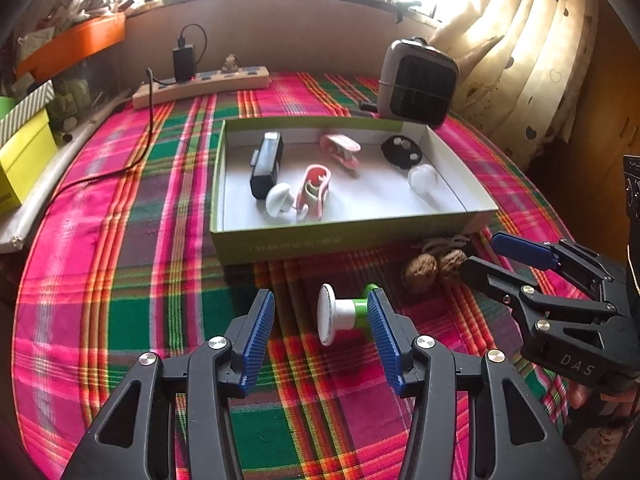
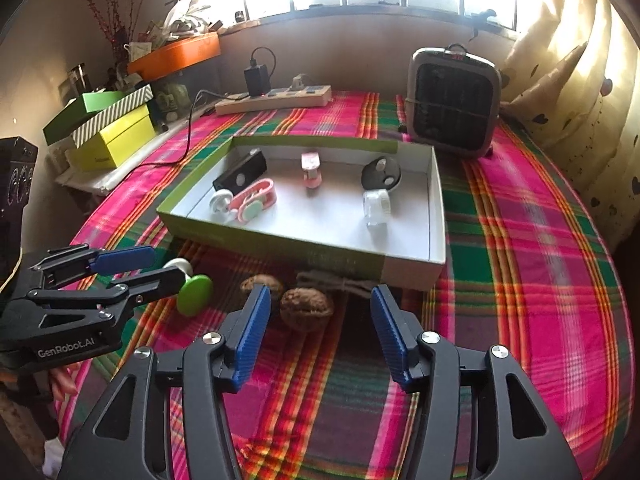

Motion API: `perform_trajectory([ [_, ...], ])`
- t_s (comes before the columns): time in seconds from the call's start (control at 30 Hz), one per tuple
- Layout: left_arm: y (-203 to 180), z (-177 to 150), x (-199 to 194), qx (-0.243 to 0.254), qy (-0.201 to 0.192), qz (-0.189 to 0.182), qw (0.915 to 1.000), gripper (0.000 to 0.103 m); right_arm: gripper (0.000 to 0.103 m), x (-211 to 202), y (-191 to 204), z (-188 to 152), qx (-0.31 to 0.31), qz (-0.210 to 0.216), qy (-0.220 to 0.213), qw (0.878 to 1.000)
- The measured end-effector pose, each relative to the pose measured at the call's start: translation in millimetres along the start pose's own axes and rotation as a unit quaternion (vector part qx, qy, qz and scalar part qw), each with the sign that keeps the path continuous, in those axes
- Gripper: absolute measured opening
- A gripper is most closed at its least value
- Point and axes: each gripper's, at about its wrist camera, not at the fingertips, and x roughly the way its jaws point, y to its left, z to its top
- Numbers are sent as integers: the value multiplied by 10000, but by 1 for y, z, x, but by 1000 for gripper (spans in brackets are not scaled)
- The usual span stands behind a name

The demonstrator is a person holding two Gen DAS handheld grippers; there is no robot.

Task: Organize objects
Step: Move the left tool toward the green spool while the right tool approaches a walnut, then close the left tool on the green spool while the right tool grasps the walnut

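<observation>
A white and green spool-shaped piece lies on the plaid cloth just in front of the shallow green box. My left gripper is open around it, its right pad touching the green end. The piece also shows in the right wrist view. Two walnuts tied with string lie before the box. My right gripper is open just behind them. The box holds a black block, pink clips, a white knob, a black disc and a clear jar.
A small heater stands behind the box at the right. A power strip with a plugged charger and a trailing cable lies at the back. Yellow and green boxes are stacked off the left edge. A curtain hangs at the right.
</observation>
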Motion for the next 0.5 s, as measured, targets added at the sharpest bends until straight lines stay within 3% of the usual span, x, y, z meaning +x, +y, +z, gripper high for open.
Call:
perform_trajectory([
  [0.5, -9, -4, 2, 84, 28, -177, 9998, 49, 54, 17, 4, -8, -143, -48, 255, 9996],
])
